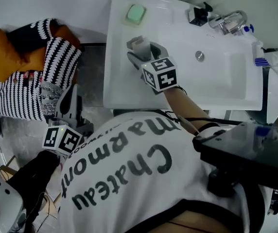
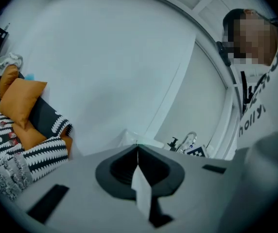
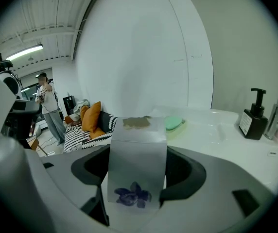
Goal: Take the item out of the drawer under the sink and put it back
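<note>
My right gripper [image 1: 140, 51] [image 3: 138, 168] is shut on a small grey carton [image 1: 138, 42] [image 3: 137, 144] with a purple flower print and a torn brown patch on top. It holds the carton upright over the left part of the white sink counter [image 1: 124, 81]. My left gripper [image 1: 69, 100] [image 2: 138, 152] hangs lower at the left, beside the sink unit. Its jaws meet with nothing between them. The drawer under the sink is hidden behind the person's white printed shirt [image 1: 129, 174].
On the counter lie a green soap bar [image 1: 135, 14] [image 3: 174, 123], a black pump bottle [image 1: 198, 16] [image 3: 253, 114] and a chrome tap [image 1: 231, 22]. Striped and orange cushions [image 1: 29, 72] sit to the left. Two people [image 3: 46, 108] stand far off.
</note>
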Demonstrator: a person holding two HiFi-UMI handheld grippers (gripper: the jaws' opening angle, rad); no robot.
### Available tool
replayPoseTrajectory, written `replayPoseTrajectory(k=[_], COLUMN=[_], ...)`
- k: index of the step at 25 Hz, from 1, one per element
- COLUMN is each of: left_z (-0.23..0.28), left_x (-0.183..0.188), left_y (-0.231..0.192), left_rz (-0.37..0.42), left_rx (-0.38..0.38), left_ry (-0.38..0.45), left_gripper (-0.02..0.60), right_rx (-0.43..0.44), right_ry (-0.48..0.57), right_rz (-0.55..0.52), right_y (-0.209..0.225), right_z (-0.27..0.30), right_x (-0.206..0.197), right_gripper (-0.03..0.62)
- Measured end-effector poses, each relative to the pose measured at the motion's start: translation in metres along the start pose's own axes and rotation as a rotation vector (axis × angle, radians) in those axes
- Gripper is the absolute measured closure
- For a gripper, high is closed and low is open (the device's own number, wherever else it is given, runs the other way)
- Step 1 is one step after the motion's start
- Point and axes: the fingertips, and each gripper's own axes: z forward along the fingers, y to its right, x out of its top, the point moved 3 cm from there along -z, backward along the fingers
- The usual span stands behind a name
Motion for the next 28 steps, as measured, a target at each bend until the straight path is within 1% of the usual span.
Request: replayPoseTrajectory(k=[6,10,15,22,28], left_z=[0.018,0.034,0.051,0.066,0.067], left_x=[0.011,0.023,0.03,0.022,0.02], left_y=[-0.008,-0.015,-0.025,-0.032,-0.035], left_rz=[0.034,0.063,0.075,0.083,0.076], left_rx=[-0.075,-0.125,-0.159,-0.193,-0.201], left_ry=[0.006,-0.005,-0.021,-0.054,-0.057], left_gripper=[0.572,0.572,0.572,0.572,0.572], right_rx=[-0.038,-0.078,-0.098,-0.122,-0.124], right_ry=[-0.011,-0.022,-0.023,-0.014,-0.014], right_rz=[0.024,0.039,0.059,0.083,0.086], right_y=[0.003,0.004,0.005,0.007,0.004], right_z=[0.005,0.007,0.01,0.018,0.021], right_x=[0.0,0.001,0.004,0.001,0.003], right_gripper=[0.261,0.262,0.263,0.264,0.266])
